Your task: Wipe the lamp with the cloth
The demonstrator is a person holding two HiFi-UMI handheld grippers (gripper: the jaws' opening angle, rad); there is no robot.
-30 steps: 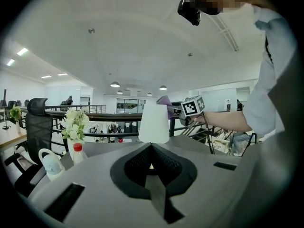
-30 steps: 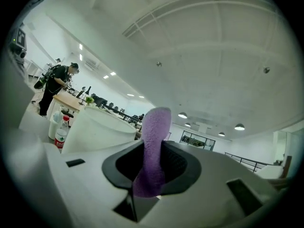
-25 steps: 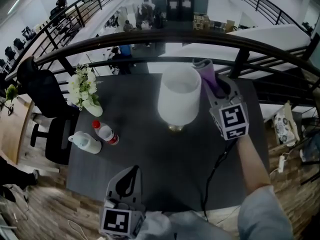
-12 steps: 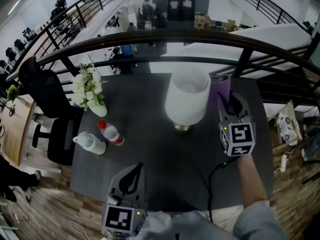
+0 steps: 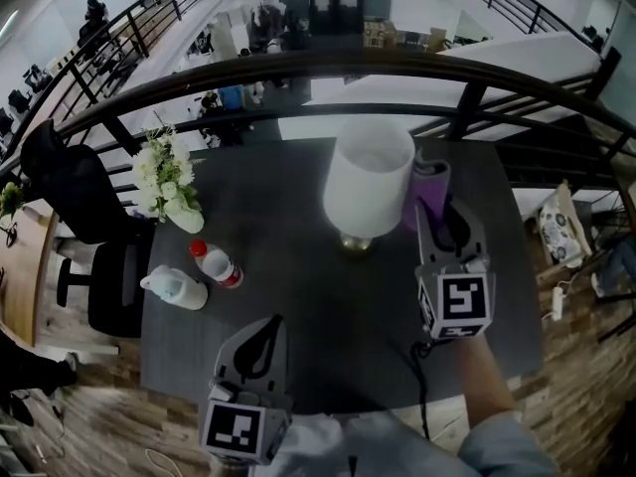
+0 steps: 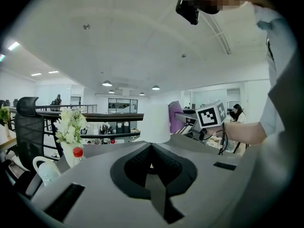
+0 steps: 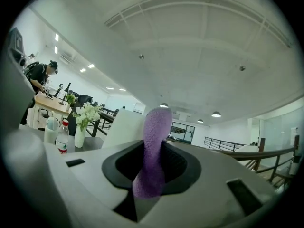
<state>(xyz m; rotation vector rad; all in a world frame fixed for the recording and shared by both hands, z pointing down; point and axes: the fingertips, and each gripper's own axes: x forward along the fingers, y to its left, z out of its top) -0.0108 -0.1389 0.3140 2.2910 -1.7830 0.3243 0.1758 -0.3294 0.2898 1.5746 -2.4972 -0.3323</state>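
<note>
The lamp [image 5: 366, 180] with its white shade stands at the middle of the dark table [image 5: 328, 306]. A purple cloth [image 5: 429, 189] rests against the shade's right side, and my right gripper [image 5: 446, 229] is shut on it. In the right gripper view the cloth [image 7: 153, 148] stands up from between the jaws, with the shade [image 7: 123, 128] just left of it. My left gripper [image 5: 260, 338] hangs low near the table's front edge, shut and holding nothing. The left gripper view looks across the table at the shade [image 6: 154, 123] and the cloth [image 6: 175, 117].
A vase of white flowers [image 5: 163, 182] stands at the table's left. Near it lie a red-capped bottle [image 5: 215, 264] and a white jug [image 5: 174, 287]. A dark railing [image 5: 467, 78] runs behind the table, and an office chair [image 5: 75, 197] is off its left edge.
My right gripper has drawn back toward me, and the cloth has slid from the shade's top rim down its right side. The left gripper has hardly moved.
</note>
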